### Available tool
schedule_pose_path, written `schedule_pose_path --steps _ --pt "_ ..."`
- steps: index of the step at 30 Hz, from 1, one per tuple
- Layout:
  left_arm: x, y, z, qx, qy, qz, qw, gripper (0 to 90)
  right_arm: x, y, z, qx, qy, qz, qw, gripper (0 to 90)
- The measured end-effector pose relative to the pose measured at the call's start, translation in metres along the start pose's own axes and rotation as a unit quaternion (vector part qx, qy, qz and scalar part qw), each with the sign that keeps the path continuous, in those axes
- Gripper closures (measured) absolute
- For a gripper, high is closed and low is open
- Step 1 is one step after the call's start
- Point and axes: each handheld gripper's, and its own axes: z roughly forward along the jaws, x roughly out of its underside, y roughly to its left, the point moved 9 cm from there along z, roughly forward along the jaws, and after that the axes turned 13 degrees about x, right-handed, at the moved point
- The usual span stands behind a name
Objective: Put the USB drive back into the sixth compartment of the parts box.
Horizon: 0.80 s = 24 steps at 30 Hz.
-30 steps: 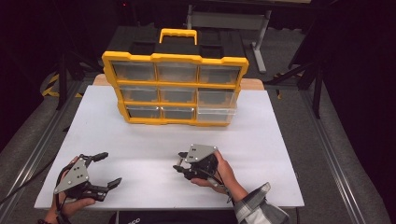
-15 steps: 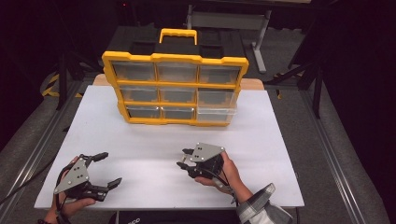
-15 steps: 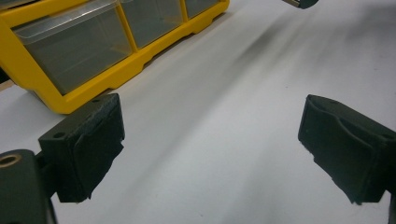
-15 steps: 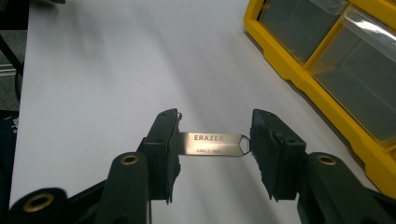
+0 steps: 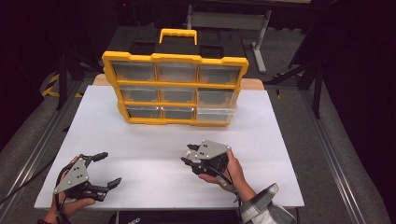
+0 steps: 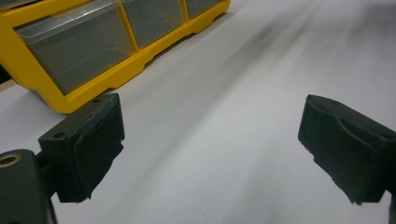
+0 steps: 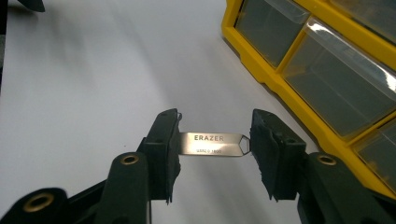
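A small flat silver metal stick [image 7: 210,143] printed "ERAZER" spans the gap between the jaws of my right gripper [image 7: 213,145], which is shut on its two ends and holds it a little above the white table [image 5: 140,140]. In the high view this right gripper [image 5: 187,155] is at the front centre, held by a hand. My left gripper [image 5: 110,168] rests at the front left corner, open, with nothing between its jaws [image 6: 210,140]. A yellow drawer organizer [image 5: 175,88] with clear drawers stands at the back of the table.
The organizer's bottom right drawer [image 5: 215,115] sticks out slightly. Its yellow frame [image 7: 289,95] lies just right of my right jaw, and its lower edge [image 6: 135,65] shows ahead of my left gripper. Dark floor and metal stands surround the table.
My right gripper has shifted slightly to the right and away from the front edge with the metal stick in it. The left gripper has stayed put.
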Motion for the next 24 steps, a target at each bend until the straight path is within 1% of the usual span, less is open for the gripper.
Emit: schedule_pose_path --steps 2,11,17,22,24 --pt "0.0 0.0 0.0 0.0 0.0 0.0 1.0 8.1 -0.001 -0.003 -0.001 0.008 -0.001 -0.002 1.0 53.6" --pt "0.0 0.0 -0.001 -0.002 -0.003 -0.002 1.0 8.1 -0.004 -0.013 -0.008 0.027 -0.011 -0.003 0.9996 53.6" --pt "0.0 0.001 -0.001 -0.003 -0.003 -0.001 1.0 8.1 -0.006 -0.023 -0.014 0.049 -0.019 -0.001 0.9986 53.6" --pt "0.0 0.001 -0.001 -0.002 -0.003 -0.003 1.0 8.1 -0.009 -0.035 -0.021 0.077 -0.03 -0.003 0.9966 53.6" --pt "0.0 0.001 -0.001 -0.003 -0.003 -0.003 1.0 8.1 -0.01 -0.041 -0.025 0.094 -0.031 -0.007 0.995 53.6"
